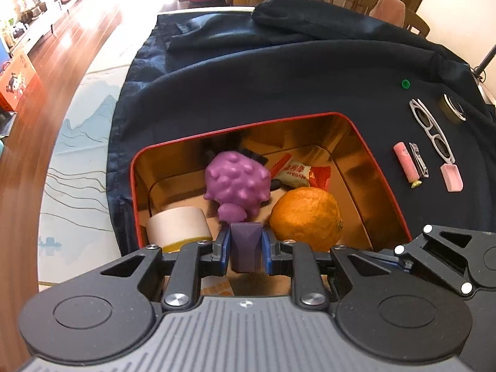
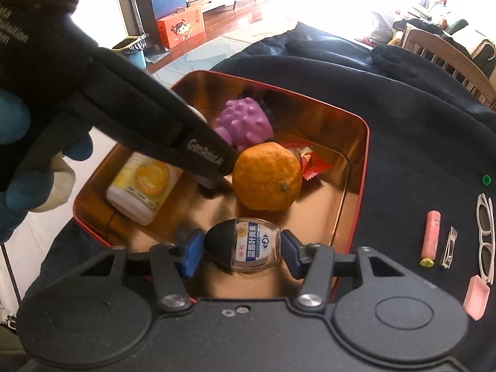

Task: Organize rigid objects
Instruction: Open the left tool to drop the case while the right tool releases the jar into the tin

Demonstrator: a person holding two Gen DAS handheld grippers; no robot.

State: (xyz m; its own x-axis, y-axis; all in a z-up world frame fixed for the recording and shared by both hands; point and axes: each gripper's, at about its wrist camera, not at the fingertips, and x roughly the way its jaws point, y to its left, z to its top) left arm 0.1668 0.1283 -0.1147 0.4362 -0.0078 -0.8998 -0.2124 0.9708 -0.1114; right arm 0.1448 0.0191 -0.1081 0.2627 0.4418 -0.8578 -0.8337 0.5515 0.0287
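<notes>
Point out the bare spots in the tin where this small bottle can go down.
Free: the tin floor just ahead of the small bottle, bordered by the orange and the white jar; also the strip right of the orange. Crowded: the far end, with the purple toy and snack packets.

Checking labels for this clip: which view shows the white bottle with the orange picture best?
The right wrist view: the bottle lies on its side in the tin, label facing the camera, only partly crossed by the left tool. The left wrist view shows just its pale end behind that tool's fingers.
</notes>
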